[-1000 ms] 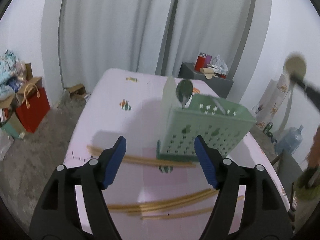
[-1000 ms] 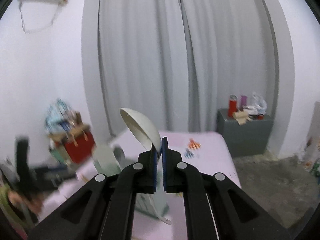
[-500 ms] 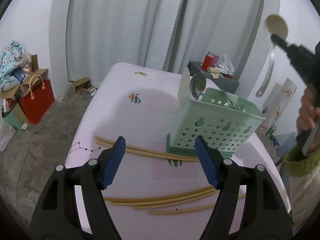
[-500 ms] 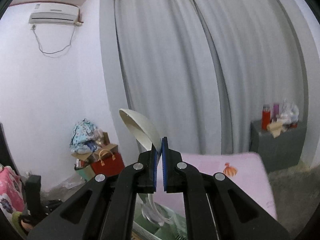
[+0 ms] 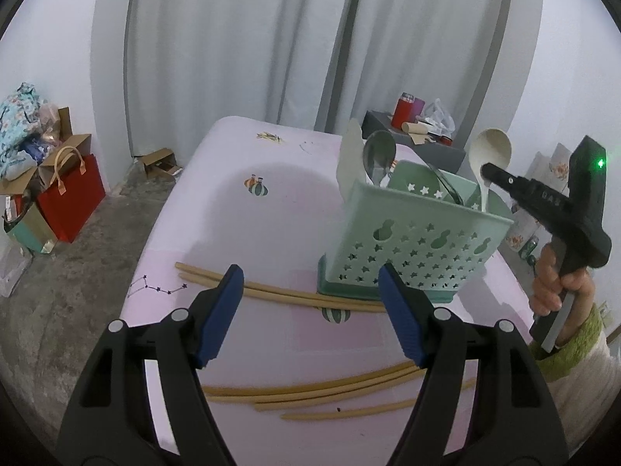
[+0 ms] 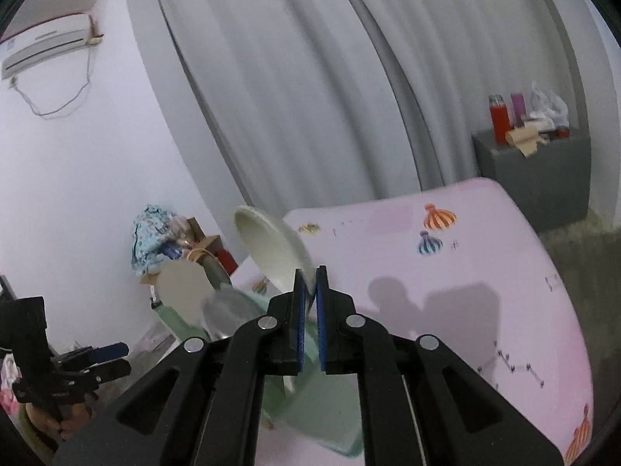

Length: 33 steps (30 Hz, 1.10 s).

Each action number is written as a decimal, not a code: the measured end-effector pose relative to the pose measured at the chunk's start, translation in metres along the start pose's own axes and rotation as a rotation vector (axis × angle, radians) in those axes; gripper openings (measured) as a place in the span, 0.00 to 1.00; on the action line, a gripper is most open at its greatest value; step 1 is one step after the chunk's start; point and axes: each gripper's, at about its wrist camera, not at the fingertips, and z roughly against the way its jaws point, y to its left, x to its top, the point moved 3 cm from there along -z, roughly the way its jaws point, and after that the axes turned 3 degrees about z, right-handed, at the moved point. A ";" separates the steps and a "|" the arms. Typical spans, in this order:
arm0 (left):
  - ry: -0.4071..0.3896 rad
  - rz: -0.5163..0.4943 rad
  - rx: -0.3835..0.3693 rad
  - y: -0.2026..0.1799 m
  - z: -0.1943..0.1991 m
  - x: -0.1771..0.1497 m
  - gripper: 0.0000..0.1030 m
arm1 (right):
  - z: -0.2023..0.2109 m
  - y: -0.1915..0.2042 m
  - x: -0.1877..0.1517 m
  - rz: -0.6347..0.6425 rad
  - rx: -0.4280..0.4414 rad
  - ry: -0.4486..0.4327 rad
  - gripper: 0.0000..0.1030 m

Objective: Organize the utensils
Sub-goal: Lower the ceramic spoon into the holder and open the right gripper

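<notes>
A green perforated utensil holder (image 5: pixel 411 240) stands on the pink table (image 5: pixel 240 225) with a metal spoon (image 5: pixel 378 155) and other utensils in it. A cream spoon (image 5: pixel 491 147) stands bowl up, its handle down in the holder's right compartment. My right gripper (image 5: pixel 487 171) is at the spoon's neck. In the right wrist view the jaws of this gripper (image 6: pixel 309 275) are opening, and a thin gap shows on either side of the spoon (image 6: pixel 271 244). My left gripper (image 5: pixel 308 275) hangs open in front of the holder, above loose wooden chopsticks (image 5: pixel 279 295), with nothing between its fingers.
More chopsticks (image 5: pixel 322 390) lie near the table's front edge. A person's hand in a green sleeve (image 5: pixel 559 287) holds the right gripper beside the table. A red bag (image 5: pixel 71 198) and boxes stand on the floor at left. A grey cabinet (image 5: pixel 419 143) is behind the table.
The right gripper came down from high at the right and lowered the cream spoon's handle into the holder. Its pads have parted slightly. The left gripper has stayed put.
</notes>
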 end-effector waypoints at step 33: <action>0.014 0.045 -0.041 0.006 0.005 -0.020 0.72 | -0.030 0.153 -0.004 0.758 -0.323 0.135 0.75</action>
